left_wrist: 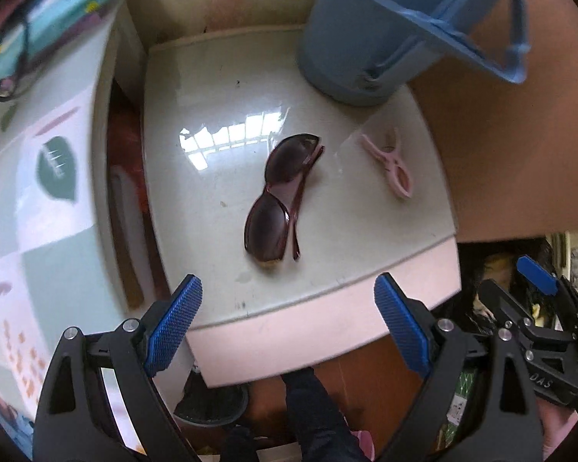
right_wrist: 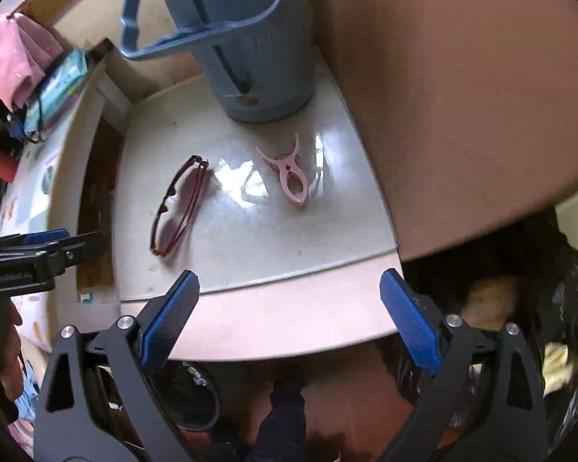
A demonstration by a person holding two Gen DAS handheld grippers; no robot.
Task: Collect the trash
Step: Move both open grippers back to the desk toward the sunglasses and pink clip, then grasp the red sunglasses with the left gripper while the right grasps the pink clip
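Fingers (left_wrist: 175, 325) of both grippers gape empty; ahead lie light, brittle sunglasses (left_wrist: 279, 198) (grip the bridge) beside the bin (left_wrist: 350, 38).

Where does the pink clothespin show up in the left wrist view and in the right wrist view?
Left wrist view: the pink clothespin lies right of centre on the white tabletop, to the right of the sunglasses.
Right wrist view: the clothespin lies near the centre, again right of the sunglasses.
Shared landmark: the blue bin stands at the table's far end, beyond the clothespin, in both views.
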